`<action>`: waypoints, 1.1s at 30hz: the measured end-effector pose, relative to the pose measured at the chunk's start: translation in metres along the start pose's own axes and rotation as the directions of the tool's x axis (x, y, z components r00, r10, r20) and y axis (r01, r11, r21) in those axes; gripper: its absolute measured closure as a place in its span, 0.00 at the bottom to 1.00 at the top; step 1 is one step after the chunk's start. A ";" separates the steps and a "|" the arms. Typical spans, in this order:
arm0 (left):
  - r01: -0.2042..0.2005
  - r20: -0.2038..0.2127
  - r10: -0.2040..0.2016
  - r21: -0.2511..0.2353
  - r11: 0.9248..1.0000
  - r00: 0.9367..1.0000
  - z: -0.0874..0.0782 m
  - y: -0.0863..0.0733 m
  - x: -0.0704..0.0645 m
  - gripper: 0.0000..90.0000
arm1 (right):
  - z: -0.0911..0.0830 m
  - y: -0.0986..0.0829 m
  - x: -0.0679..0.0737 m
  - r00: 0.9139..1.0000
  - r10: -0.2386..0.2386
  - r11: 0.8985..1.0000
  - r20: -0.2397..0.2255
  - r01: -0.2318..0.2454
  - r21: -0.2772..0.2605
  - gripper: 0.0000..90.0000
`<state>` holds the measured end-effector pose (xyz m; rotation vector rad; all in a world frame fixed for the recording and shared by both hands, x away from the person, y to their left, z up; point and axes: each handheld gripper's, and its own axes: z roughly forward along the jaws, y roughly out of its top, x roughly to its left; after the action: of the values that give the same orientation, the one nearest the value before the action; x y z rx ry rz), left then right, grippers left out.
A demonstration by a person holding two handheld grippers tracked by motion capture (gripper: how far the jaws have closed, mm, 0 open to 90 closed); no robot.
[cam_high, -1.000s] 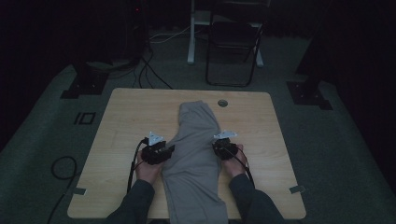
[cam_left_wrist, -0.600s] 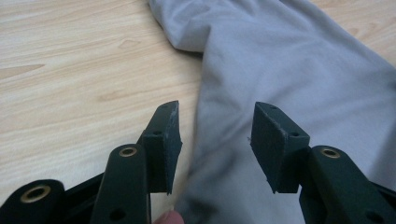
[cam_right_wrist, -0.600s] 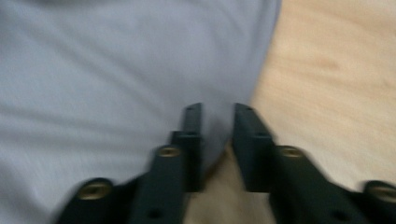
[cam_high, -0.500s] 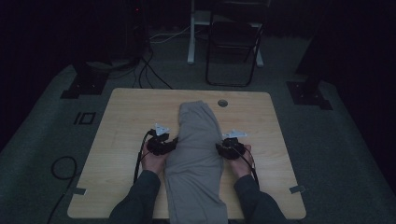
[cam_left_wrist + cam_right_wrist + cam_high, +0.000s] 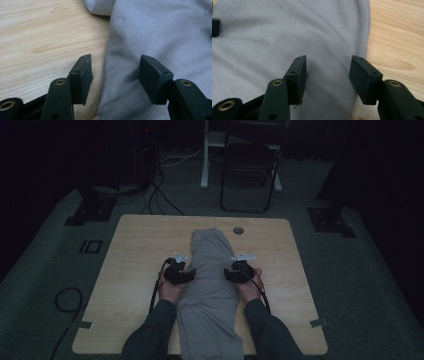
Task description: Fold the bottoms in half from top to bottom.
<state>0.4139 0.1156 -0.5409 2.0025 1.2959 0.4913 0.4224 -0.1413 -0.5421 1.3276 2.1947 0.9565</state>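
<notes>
A grey folded garment (image 5: 210, 280) lies lengthwise down the middle of the wooden table (image 5: 130, 250), hanging over the near edge. My left gripper (image 5: 181, 276) is at the cloth's left edge, open, its jaws straddling the hem (image 5: 110, 75) with one over bare wood. At the cloth's right edge my right gripper (image 5: 236, 274) is open too, jaws over the grey fabric (image 5: 287, 37) beside its edge. The left gripper's jaw tip (image 5: 215, 27) peeks in at the far side in the right gripper view.
A round cable hole (image 5: 238, 230) sits in the table's far part. A dark folding chair (image 5: 250, 165) and cables (image 5: 160, 195) lie on the floor behind the table. A cable loop (image 5: 67, 300) lies at the left.
Both grippers slid a little away from the person along the garment's sides and now point inward at its edges. The cloth itself has barely shifted.
</notes>
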 end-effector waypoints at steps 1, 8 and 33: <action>-0.012 -0.003 0.012 -0.001 1.000 1.000 -0.001 -0.001 0.000 0.50 | -0.001 -0.001 0.000 1.000 -0.003 1.000 -0.003 0.003 0.001 0.52; -0.051 0.003 0.051 -0.022 0.998 0.999 -0.014 -0.018 -0.002 0.51 | -0.013 -0.012 0.006 0.999 -0.027 1.000 -0.021 0.027 0.005 0.53; -0.056 0.092 0.057 -0.012 0.998 0.994 -0.071 -0.055 -0.027 0.55 | -0.072 -0.048 0.025 0.993 -0.060 0.998 -0.102 0.061 0.006 0.54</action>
<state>0.3223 0.1297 -0.5302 2.0345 1.1818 0.4253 0.3352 -0.1590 -0.5281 1.2342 2.3040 1.0122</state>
